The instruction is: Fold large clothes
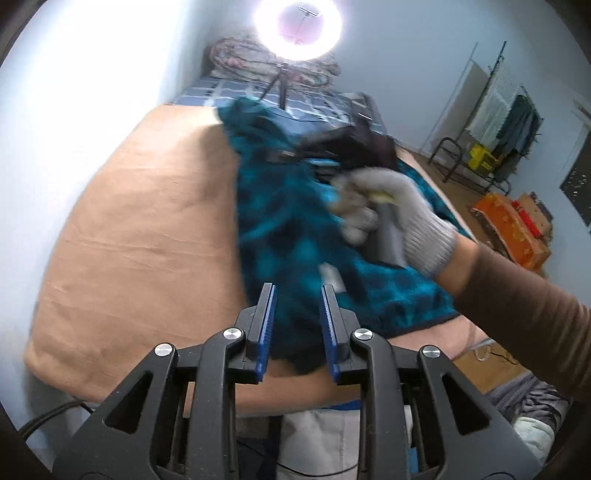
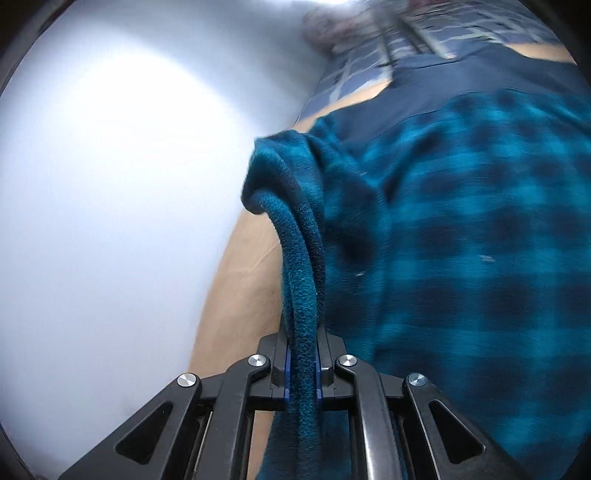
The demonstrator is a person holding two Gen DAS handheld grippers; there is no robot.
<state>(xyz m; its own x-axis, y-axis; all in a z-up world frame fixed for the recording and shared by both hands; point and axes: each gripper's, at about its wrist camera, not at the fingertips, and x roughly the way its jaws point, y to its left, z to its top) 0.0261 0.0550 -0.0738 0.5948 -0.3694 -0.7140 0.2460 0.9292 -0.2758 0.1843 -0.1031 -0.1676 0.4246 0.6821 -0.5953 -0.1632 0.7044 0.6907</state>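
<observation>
Left wrist view: left tongs (image 1: 298, 295) released, blue pads parted with nothing pressed between them, hovering over the near hem of the fleece garment (image 1: 288, 206). The garment, teal with a dark check, lies heaped on the tan sheet of the bed (image 1: 147, 221), toward the bed's right edge and reaching from the near edge up to the patterned blanket (image 1: 314, 99) at the far end. A gloved hand (image 1: 388, 214) on a brown sleeve (image 1: 524, 314) crosses above it, blurred, carrying the other tool. Ring light (image 1: 297, 27) on a stand at the far end. Right wrist view: right tongs (image 2: 303, 365) clenched on a thick rolled edge of the same garment, which rises from the pads as a doubled cord of pile and opens into the checked body at right; tan sheet and a pale wall (image 2: 110, 184) at left. Step in hand, judged: carrying a gripped edge across for a fold. To do it well: keep the right grip firm, lift enough that the heavy pile clears the layer beneath, and lay the edge parallel to the opposite side; the free left tongs would best pin or take the near hem so the body does not drag. Fabric: thick, plush, limp, likely to bunch.
</observation>
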